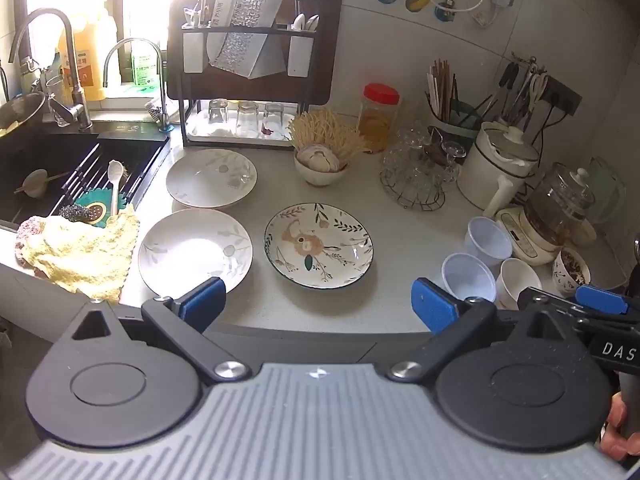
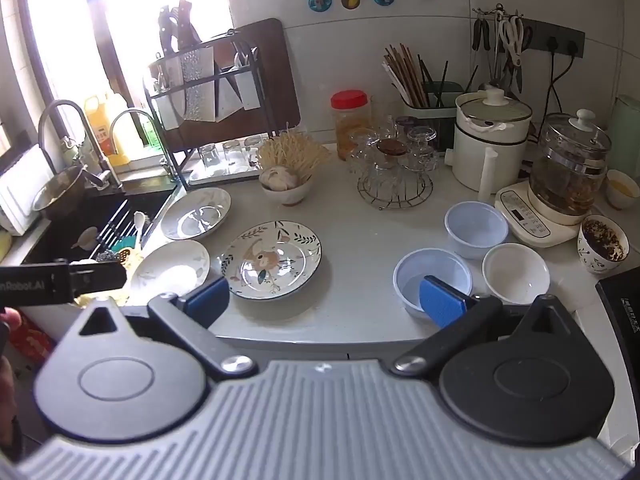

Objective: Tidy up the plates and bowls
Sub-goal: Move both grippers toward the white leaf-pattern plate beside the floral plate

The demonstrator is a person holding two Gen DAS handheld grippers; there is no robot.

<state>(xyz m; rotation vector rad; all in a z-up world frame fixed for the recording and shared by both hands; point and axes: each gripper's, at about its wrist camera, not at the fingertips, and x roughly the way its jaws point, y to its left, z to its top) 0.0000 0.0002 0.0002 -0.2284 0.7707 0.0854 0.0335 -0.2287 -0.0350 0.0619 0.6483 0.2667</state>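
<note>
Both grippers hang over the near edge of a pale, speckled stone counter (image 1: 400, 240), tilted down toward it. The left gripper (image 1: 318, 304) has its blue ribbed pads spread wide with nothing between them; the right gripper (image 2: 326, 300) stands just as wide and equally empty.

Three glossy ceramic plates lie flat on the counter, apart from one another. The near white plate (image 1: 195, 251), round and shallow with faint grey leaf prints, sits just right of a nubbly yellow cloth (image 1: 80, 252) draped at the sink's edge. Beyond it lies the far white plate (image 1: 211, 178) of the same pattern, in front of the dark wire dish rack (image 1: 252, 68). To the right of the near white plate lies the floral plate (image 1: 319, 245), cream with a dark rim, a brown flower and green sprigs.

Farther right, three small round bowls cluster near the counter edge: two translucent bluish plastic bowls (image 2: 432, 282) (image 2: 476, 229) and a smooth white bowl (image 2: 516, 272), each close to its neighbours. A patterned cup (image 2: 602, 243) with dark residue stands to their right, beside a glass kettle (image 2: 568, 176) on a cream base.
</note>
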